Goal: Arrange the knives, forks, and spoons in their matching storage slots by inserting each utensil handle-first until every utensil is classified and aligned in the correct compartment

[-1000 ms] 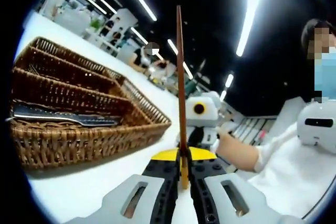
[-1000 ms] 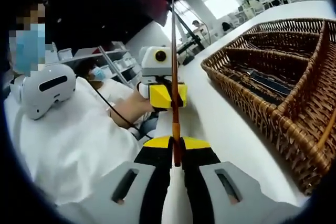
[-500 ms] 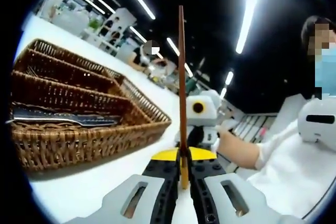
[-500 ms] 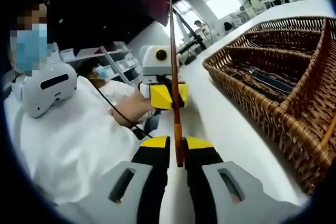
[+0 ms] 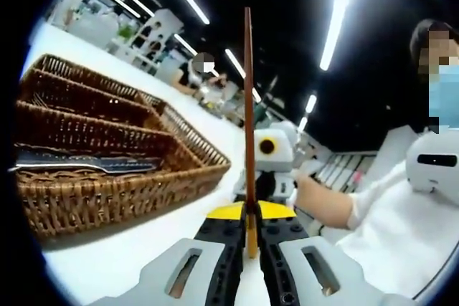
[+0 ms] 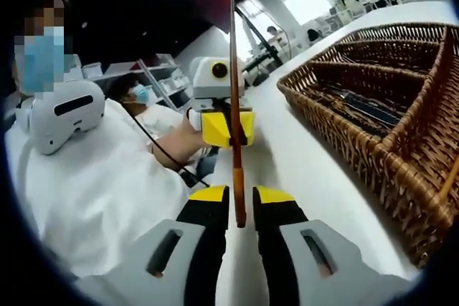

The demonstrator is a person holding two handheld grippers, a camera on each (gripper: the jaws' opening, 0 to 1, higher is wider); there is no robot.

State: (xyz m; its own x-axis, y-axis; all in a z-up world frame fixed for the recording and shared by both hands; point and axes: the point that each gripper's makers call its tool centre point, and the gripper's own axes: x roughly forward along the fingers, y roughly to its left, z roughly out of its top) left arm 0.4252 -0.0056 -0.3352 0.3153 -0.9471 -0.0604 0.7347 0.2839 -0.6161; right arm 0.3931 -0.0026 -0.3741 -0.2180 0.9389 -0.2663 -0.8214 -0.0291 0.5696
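In the left gripper view, the left gripper (image 5: 250, 238) has its black jaws closed tight on the lower end of a long, thin brown utensil handle (image 5: 248, 105), which stands straight up along the view's middle. Left of it, the brown woven wicker tray with long divided slots (image 5: 129, 195) sits on the white table (image 5: 136, 256); a dark-handled steel utensil (image 5: 86, 165) lies along its nearest slot. Beyond the handle, the other gripper with its yellow front shows near a person's hand (image 5: 315, 195). In the right gripper view, the right gripper (image 6: 239, 213) has its jaws parted a little, one on each side of the handle's end; a narrow gap shows, so I judge no firm grip here. The left gripper (image 6: 228, 128) holds the far end. The wicker tray lies to the right, near but apart, dark flatware in a middle slot. Which utensil this is cannot be told edge-on. Step in hand looks like a hand-over or re-grip: best to let one gripper keep the hold until the other is sure, then bring the handle end toward the matching slot. Open table lies between grippers and tray; the tray's raised rim and dividers are the edges to clear, and the person's white sleeve (image 6: 107, 198) sits close on the other side.
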